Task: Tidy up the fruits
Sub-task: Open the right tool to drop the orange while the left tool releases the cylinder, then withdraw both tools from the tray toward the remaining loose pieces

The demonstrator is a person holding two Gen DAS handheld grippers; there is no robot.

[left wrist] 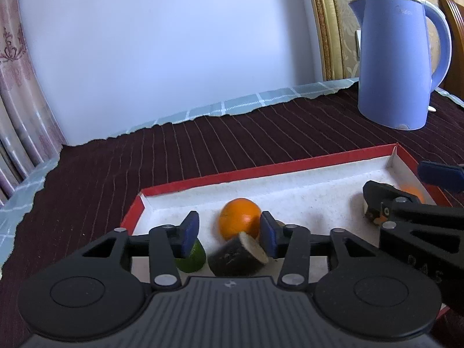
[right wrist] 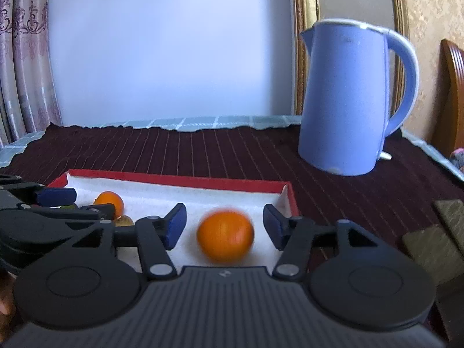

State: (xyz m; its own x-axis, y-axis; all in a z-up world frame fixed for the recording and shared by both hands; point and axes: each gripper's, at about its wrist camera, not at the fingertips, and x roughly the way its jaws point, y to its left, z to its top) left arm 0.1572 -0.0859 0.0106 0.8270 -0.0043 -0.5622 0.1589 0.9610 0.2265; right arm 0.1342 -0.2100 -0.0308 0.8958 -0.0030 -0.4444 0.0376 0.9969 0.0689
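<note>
A shallow tray with a red rim (left wrist: 261,171) and white lining lies on the dark striped cloth. My left gripper (left wrist: 229,233) hangs open over its left end. Below the gap lies a dark fuzzy fruit half (left wrist: 236,258) with a pale cut face, close to the right pad. Behind that half sits an orange (left wrist: 239,217), and a green lime (left wrist: 192,259) shows under the left finger. My right gripper (right wrist: 224,229) is open over the tray's right end (right wrist: 285,200), with a blurred orange (right wrist: 225,235) between its pads, untouched. The other orange (right wrist: 110,200) sits further left by the left gripper (right wrist: 76,203).
A blue electric kettle (right wrist: 345,101) stands on the cloth behind the tray's right end. Brownish blocks (right wrist: 429,243) lie to the right of the tray, and a wooden chair (right wrist: 452,92) stands beyond. A white wall and a curtain (left wrist: 17,87) back the table.
</note>
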